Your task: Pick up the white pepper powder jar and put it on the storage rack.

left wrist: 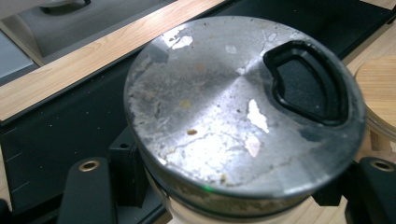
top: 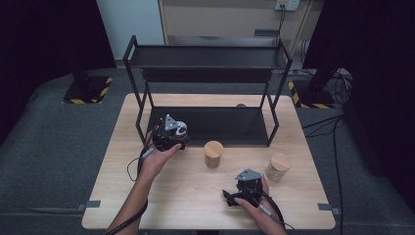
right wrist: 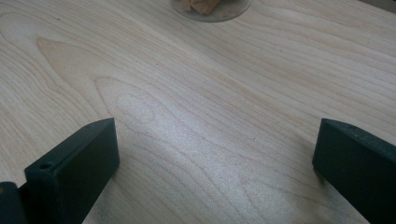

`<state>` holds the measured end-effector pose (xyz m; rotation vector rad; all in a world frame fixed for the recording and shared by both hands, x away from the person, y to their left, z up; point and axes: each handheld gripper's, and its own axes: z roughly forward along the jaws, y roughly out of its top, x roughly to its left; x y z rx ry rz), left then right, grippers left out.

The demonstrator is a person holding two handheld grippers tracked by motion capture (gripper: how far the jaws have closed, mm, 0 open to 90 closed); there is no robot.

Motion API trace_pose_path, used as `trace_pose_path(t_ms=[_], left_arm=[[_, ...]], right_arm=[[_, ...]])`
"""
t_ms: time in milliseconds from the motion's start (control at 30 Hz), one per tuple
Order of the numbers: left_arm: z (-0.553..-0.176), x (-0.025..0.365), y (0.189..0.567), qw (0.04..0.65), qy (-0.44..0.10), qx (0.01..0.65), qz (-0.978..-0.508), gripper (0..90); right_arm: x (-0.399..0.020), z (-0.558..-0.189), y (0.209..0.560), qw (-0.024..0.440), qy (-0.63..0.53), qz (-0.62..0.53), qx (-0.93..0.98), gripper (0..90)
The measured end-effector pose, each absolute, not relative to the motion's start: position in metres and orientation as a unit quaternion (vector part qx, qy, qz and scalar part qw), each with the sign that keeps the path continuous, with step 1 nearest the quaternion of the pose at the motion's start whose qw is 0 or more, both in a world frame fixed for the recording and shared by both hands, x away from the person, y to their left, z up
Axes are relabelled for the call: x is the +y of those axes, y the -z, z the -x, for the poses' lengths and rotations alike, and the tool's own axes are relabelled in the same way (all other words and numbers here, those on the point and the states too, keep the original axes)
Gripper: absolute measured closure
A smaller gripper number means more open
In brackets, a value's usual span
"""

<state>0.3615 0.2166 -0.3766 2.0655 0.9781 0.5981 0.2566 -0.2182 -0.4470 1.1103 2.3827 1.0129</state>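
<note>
A jar with a worn round metal lid (left wrist: 233,107) and a black-rimmed pouring hole (left wrist: 308,84) sits between my left gripper's (left wrist: 233,198) jaws, which are shut on its body just under the lid. In the high view the left gripper (top: 171,134) holds this jar (top: 180,129) at the front left edge of the black rack's lower shelf (top: 220,125). My right gripper (top: 230,197) rests low over the wooden table (top: 186,191) near its front edge. Its jaws stand wide apart, open, with bare wood between them (right wrist: 215,144).
Two glass jars with wooden lids stand on the table: one at centre (top: 213,154), one at right (top: 278,168). A wooden lid (left wrist: 380,93) lies close to the held jar's right. A glass jar base (right wrist: 210,9) stands ahead of the right gripper. The two-tier rack (top: 210,58) fills the table's back.
</note>
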Motion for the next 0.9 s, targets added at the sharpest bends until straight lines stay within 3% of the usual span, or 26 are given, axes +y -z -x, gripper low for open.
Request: trace_pose_path(t_ms=[900], left_arm=[[-0.399, 0.214, 0.387, 0.385, -0.235, 0.407, -0.794, 29.1]], right_arm=[[-0.218, -0.257, 0.447, 0.161, -0.355, -0.388, 0.835, 0.5]])
